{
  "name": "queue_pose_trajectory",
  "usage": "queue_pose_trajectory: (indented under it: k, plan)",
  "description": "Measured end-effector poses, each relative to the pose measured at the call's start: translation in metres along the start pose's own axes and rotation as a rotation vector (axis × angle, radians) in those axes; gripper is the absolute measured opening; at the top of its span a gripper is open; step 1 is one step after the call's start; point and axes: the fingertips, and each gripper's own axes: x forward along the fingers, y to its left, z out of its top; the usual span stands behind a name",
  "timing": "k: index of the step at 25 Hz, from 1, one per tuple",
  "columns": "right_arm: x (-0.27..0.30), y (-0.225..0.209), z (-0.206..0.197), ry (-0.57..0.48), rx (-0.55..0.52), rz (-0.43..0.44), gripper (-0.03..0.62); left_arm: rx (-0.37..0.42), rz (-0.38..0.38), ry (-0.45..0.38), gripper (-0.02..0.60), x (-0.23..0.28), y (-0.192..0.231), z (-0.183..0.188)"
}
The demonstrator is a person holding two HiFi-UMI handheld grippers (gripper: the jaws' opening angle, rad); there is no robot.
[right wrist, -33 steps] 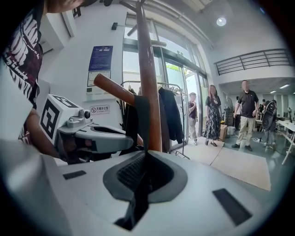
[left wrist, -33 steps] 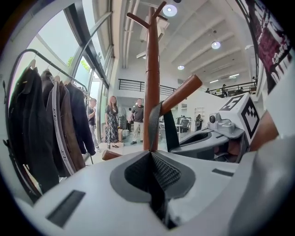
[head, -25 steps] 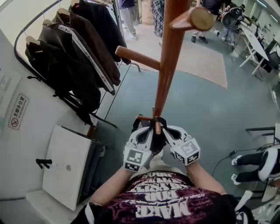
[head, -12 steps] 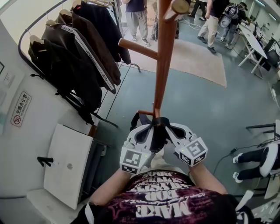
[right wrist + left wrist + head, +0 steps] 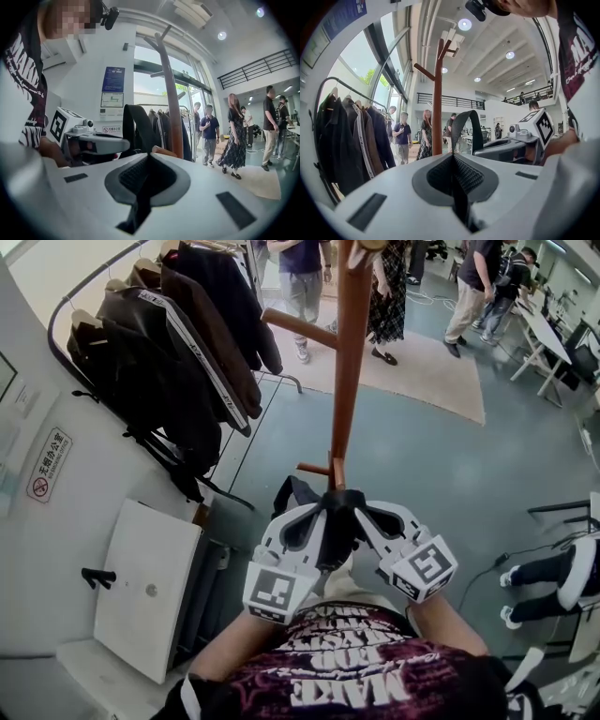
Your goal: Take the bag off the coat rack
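The brown wooden coat rack (image 5: 352, 352) stands straight ahead, with a short lower peg (image 5: 323, 469) at its foot end in the head view. The bag's black strap (image 5: 337, 519) stretches between both grippers just on my side of that peg's tip. My left gripper (image 5: 322, 514) and right gripper (image 5: 362, 514) are both shut on the strap, side by side. The strap loop (image 5: 464, 131) rises in front of the left gripper (image 5: 452, 161), and the same strap (image 5: 136, 129) rises before the right gripper (image 5: 147, 161). The bag's body is mostly hidden under the grippers.
A clothes rail with dark jackets (image 5: 178, 362) runs along the left wall. A white cabinet (image 5: 145, 587) sits at lower left. Several people (image 5: 305, 277) stand beyond the rack near a beige rug (image 5: 441, 371). A seated person's legs (image 5: 553, 587) are at the right.
The strap was looped over the short lower peg; now it sits in front of the peg's tip. Both grippers have drawn back toward me with it. People in the background have walked.
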Motion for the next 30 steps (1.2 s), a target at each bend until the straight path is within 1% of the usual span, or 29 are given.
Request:
queue_pose_trajectory:
  k: [6,14,27,30]
  plan:
    - [-0.012,0.021,0.018,-0.026,-0.012,0.012,0.009,0.005,0.004,-0.036,0.008,-0.022,-0.007,0.017]
    - [-0.024,0.038,0.022,-0.04,-0.02,0.009,0.009,0.002,-0.004,-0.044,0.008,-0.04,-0.017,0.021]
    - [-0.032,0.045,0.023,-0.033,-0.017,0.001,0.01,0.008,-0.014,-0.04,0.008,-0.047,-0.022,0.023]
    - [-0.03,0.044,0.023,-0.03,-0.019,0.002,0.009,0.025,-0.019,-0.039,0.008,-0.046,-0.021,0.022]
